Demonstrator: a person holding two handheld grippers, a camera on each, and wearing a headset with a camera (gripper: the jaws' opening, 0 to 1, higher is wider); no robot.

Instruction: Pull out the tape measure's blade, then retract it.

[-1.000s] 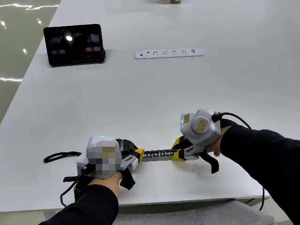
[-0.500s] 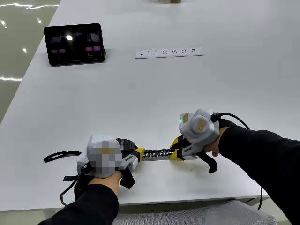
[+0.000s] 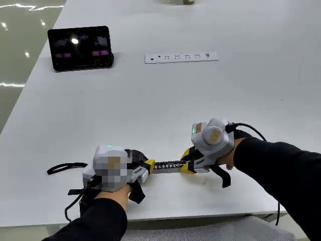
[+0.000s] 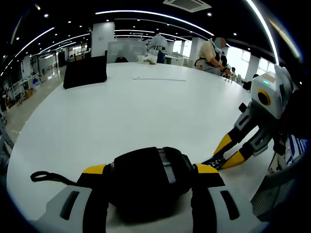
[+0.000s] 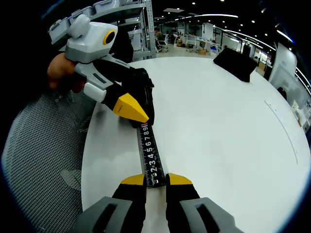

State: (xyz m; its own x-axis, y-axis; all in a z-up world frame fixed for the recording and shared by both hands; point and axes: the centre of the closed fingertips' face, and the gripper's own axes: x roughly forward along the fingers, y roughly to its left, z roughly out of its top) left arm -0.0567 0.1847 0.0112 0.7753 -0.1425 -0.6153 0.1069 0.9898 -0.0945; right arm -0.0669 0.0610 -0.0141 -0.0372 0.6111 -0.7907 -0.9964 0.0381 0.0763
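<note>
The tape measure's black case lies near the white table's front edge, and my left gripper is shut on it. In the left gripper view the case sits clamped between the yellow-tipped jaws of my left gripper. A short stretch of the numbered blade runs right from the case, flat over the table. My right gripper is shut on its free end. In the right gripper view the blade leads from my right gripper up to the case.
A black tablet stands at the back left and a white power strip lies at the back centre. The case's black wrist strap trails left. The table's front edge is close below both grippers.
My right gripper has edged slightly left toward the case, so the exposed blade is a little shorter. The left gripper and case have stayed put.
</note>
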